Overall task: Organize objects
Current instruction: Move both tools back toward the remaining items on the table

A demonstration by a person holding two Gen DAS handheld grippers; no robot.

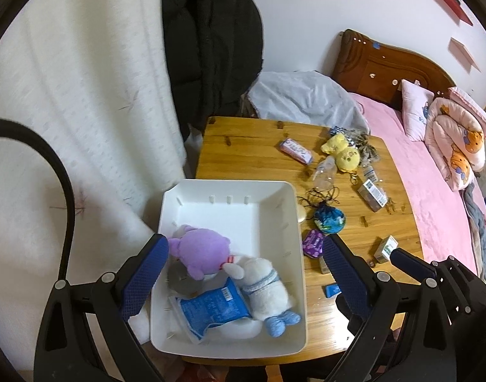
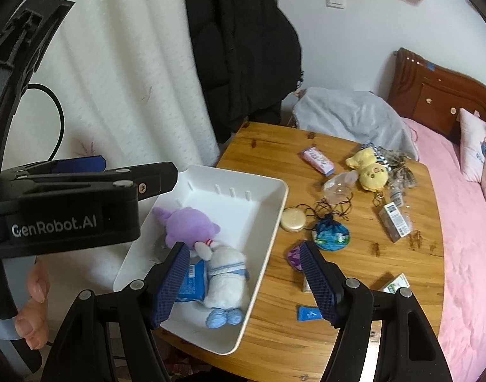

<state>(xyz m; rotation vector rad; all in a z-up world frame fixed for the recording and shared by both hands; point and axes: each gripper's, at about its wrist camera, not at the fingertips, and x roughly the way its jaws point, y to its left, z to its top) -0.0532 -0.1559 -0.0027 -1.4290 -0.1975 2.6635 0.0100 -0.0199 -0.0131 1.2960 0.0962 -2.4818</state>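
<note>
With both the left gripper [image 1: 246,267] and right gripper [image 2: 246,281] spread wide and empty, the overhanging white tray [image 2: 268,222] could tip off the table [image 2: 354,273] if bumped.

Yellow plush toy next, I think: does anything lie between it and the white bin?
Yes. A clear plastic bottle, a round cream compact and a black cord lie between the yellow plush toy and the white bin.

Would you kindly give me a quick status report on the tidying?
Left gripper and right gripper open, empty. White bin holds purple plush, white plush, blue packet. Yellow plush and small items on table.
</note>
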